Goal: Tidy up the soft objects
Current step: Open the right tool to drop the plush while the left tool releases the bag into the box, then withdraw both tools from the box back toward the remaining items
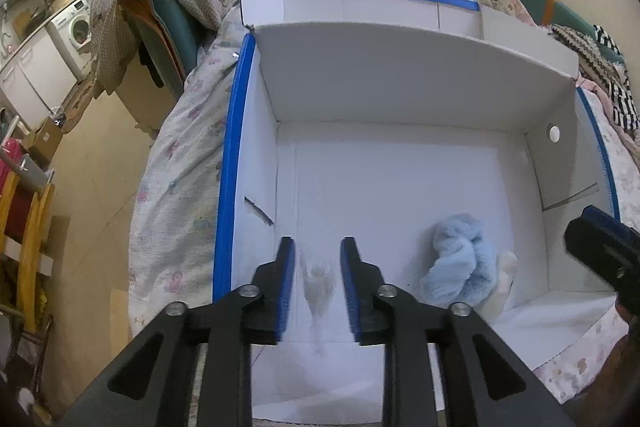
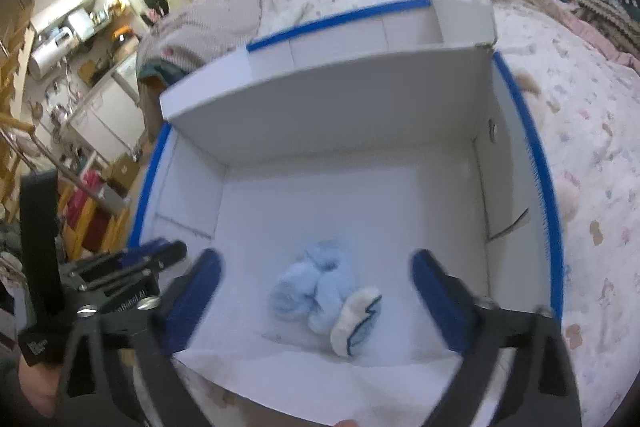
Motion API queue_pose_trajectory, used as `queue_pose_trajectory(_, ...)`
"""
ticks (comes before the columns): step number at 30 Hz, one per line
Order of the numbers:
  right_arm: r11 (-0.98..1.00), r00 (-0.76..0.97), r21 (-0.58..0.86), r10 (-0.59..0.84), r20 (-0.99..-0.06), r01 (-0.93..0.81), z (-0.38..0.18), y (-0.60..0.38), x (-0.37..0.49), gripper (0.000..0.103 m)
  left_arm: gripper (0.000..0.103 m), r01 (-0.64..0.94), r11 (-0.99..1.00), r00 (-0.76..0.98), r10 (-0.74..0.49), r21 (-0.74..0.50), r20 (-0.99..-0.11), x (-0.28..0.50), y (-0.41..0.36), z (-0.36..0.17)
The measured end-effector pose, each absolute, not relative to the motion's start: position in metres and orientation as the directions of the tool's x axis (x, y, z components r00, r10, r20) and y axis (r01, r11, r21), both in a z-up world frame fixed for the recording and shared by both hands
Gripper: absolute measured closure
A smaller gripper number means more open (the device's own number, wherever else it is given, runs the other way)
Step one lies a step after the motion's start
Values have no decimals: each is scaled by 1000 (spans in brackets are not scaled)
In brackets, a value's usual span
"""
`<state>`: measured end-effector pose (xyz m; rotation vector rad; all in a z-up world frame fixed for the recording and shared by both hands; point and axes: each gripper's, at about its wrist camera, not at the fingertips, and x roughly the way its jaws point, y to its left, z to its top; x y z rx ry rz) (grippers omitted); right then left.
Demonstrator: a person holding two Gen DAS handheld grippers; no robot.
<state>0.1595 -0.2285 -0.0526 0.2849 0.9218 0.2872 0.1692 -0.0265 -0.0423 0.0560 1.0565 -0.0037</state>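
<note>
Left gripper (image 1: 316, 267): fingers narrowly apart, empty; risks nudging the box (image 1: 400, 167)
Right gripper (image 2: 316, 291): spread wide, empty above the blue plush toy (image 2: 316, 287); may snag the near wall

I see a light blue plush toy (image 1: 460, 263) lying crumpled on the floor of the white box (image 1: 400, 179), near the front right corner. Its fluffy body is bunched into a knot, and a cream-coloured part with a dark blue edge (image 2: 358, 321) sticks out at its near side. The box has blue-trimmed rims, stands open on the bed, and its lid is flipped up at the far side.
</note>
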Motion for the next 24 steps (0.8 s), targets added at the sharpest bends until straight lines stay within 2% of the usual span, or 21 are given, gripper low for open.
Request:
queue_pose_trajectory(1,925,589,362,358,-724,-117,-50,-231,158,0,64,31,999,497,21,42,-867,169,-27,-41)
queue_pose_trajectory(2,928,599,355,348,-721,-111,-49,-231,158,0,51,31,999,503,21,42,-864,168,-27,-39)
queue_pose_trajectory(3,932,607,346,335,-721,-103,-48,-232,160,0,46,28,999,511,23,44,-860,167,-27,-37)
queue_pose_trajectory(6,936,624,344,316,-714,-80,-48,-236,160,0,37,28,999,539,14,34,-842,164,-28,-30)
queue_pose_trajectory(20,949,641,305,282,-714,-77,-48,-237,162,0,36,15,997,580,53,75,-813,154,-32,-18)
queue_pose_trajectory(24,952,648,298,269,-713,-67,-46,-237,159,0,36,-12,993,606,98,114,-789,146,-32,-10)
